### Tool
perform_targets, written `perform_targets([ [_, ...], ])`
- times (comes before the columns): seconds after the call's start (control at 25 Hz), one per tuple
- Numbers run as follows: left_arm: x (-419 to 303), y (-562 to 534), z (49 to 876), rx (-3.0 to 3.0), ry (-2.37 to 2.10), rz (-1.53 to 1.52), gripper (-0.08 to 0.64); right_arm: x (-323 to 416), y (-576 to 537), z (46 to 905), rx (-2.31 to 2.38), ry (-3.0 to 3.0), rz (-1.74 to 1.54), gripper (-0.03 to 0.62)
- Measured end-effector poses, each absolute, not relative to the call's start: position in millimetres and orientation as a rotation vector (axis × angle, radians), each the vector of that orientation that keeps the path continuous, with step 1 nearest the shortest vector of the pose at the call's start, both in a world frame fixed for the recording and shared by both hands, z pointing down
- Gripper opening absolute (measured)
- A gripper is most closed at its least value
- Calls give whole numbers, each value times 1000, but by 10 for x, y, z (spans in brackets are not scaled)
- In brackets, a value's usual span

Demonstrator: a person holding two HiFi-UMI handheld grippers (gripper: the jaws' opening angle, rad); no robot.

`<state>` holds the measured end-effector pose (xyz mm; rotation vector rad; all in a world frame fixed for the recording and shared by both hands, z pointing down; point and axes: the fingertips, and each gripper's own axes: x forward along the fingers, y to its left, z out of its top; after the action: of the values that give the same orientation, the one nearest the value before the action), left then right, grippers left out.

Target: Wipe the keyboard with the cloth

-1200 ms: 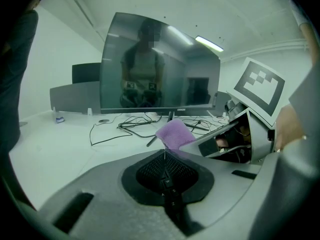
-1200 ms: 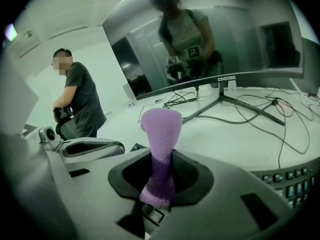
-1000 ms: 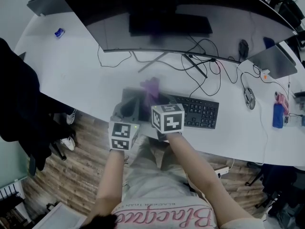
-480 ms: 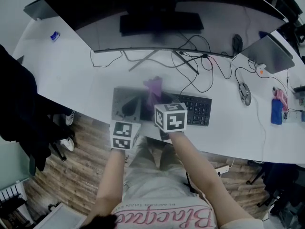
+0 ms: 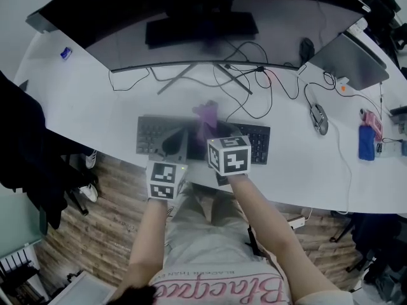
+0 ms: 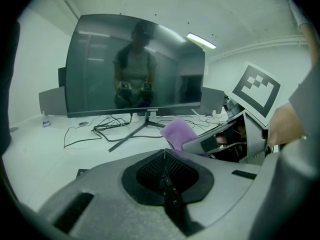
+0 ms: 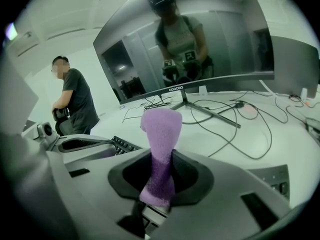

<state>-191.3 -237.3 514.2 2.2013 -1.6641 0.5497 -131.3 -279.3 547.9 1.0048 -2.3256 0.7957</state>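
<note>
Right tongs (image 7: 159, 184) clamped on purple cloth (image 7: 161, 134), cloth sticking up above keyboard (image 5: 152, 135) middle, left tongs (image 6: 165, 171) closed, empty, just beside, keyboard at bench (image 5: 95, 107) front edge, below monitor (image 5: 191, 18).

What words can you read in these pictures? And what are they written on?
"coocaa": on the bottom edge of the monitor, readable in both gripper views.
Pink curly writing on the person's shirt: cut off at the picture's edge, so I can't read it for sure.
Letters on the keys of the keyboard: too small to read.
</note>
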Motion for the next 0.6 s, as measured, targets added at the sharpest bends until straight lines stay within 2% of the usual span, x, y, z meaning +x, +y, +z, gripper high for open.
perform_targets([
  [0.6,-1192,-2513,5145,2257,-1618,564,8,-576,-2896,5494,1052,-2314,797,87],
])
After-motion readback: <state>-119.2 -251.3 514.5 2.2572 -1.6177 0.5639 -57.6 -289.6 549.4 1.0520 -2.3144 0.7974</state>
